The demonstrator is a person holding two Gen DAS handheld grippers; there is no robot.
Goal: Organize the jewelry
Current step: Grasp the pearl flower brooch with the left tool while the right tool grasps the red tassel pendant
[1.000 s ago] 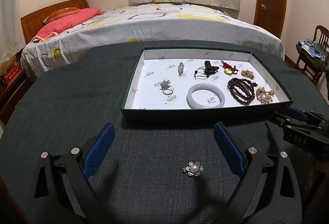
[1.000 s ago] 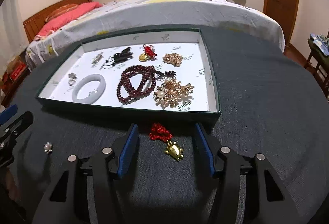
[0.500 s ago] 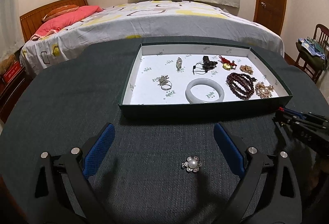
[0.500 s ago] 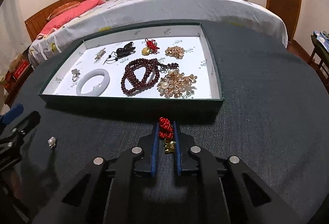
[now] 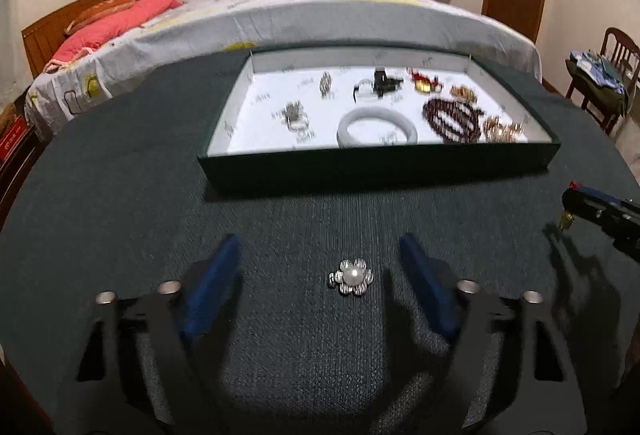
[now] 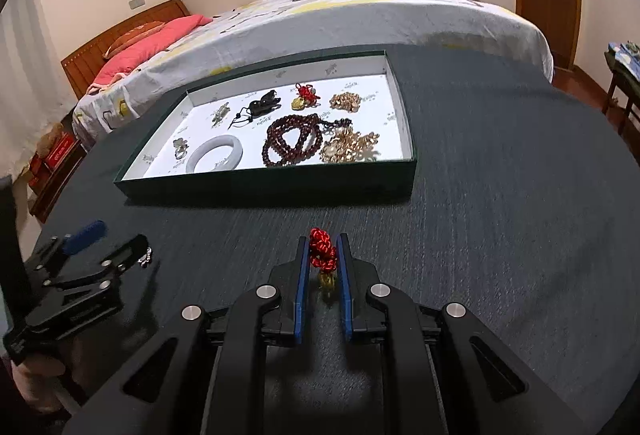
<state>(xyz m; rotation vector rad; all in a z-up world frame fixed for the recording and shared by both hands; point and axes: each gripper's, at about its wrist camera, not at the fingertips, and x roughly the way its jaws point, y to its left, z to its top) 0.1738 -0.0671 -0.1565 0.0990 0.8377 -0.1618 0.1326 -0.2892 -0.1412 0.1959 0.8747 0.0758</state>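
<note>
tablecloth (image 6: 500,195): we are seeing dark green, finely ribbed weave
tray (image 6: 280,191): we are seeing dark green walls, white lining with small grey prints
charm (image 6: 322,255): we are seeing a red knot, gold below
brooch (image 5: 351,277): we are seeing silver petals, white pearl
bangle (image 6: 215,154): we are seeing pale grey-white, at 9 o'clock from dark red beads (image 6: 294,139)

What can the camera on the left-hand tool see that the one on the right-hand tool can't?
Only the left view shows the pearl flower brooch face-on, lying on the dark cloth between the closing, not yet touching jaws of the left gripper, and a chair with clothes.

Only the right view shows the red knot charm pinched in the shut right gripper from close up.

Both show the jewelry tray, the white bangle inside it, and the bed.
</note>
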